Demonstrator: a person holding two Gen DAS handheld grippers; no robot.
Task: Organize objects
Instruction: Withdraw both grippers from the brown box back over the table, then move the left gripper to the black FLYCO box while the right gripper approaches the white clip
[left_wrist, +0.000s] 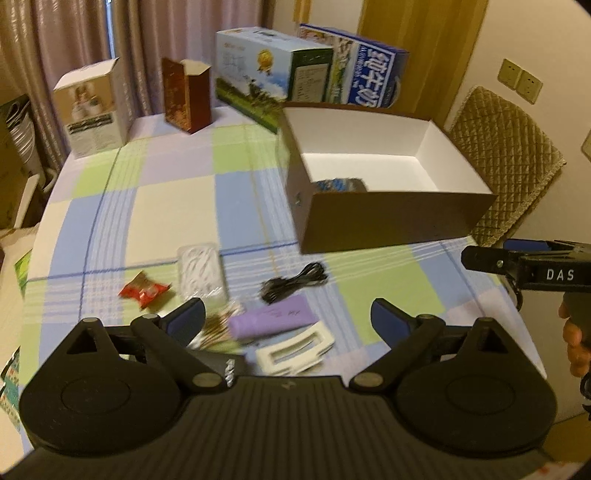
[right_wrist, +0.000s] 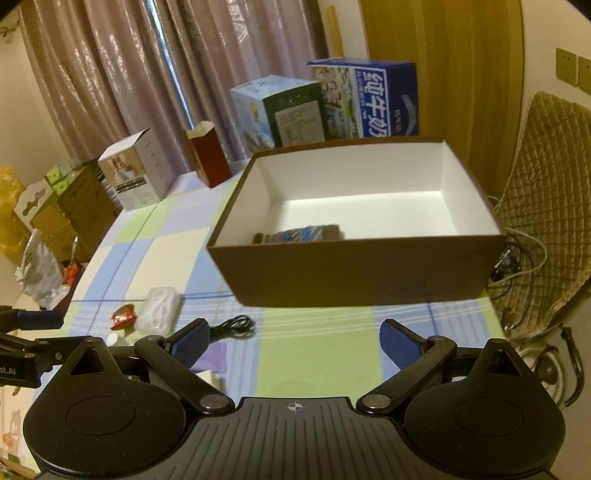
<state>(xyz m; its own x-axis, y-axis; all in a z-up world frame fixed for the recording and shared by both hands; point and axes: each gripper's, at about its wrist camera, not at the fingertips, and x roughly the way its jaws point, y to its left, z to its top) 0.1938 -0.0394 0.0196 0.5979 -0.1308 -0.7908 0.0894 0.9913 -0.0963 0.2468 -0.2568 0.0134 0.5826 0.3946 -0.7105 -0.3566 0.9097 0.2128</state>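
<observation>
**Both tools open over the worktop, small items not yet boxed**

Left wrist view: the left tool (left_wrist: 288, 319) is held wide open and empty above a cluster of loose items at the near edge of the worktop (left_wrist: 155, 206): a purple pack (left_wrist: 273, 318), a white frame (left_wrist: 295, 349), a black cable (left_wrist: 295, 282), a clear bag (left_wrist: 201, 271) and a red wrapper (left_wrist: 144, 291). The spread of the jaws suggests a pick is being lined up, probably on the purple pack. The brown box (left_wrist: 391, 218) stands behind them, open-topped, with one dark packet (left_wrist: 341, 184) already inside by its near wall. The right tool (left_wrist: 491, 254) is seen at the right edge; its state cannot be told here.

Right wrist view: the right tool (right_wrist: 291, 341) is also wide open and empty, faced toward the box (right_wrist: 354, 273), likely kept clear of the cluster. A checked cloth covers the worktop. Cartons (right_wrist: 365, 98) stand along the far edge before curtains (right_wrist: 110, 74); a padded chair (right_wrist: 543, 184) is seen at the right.
</observation>
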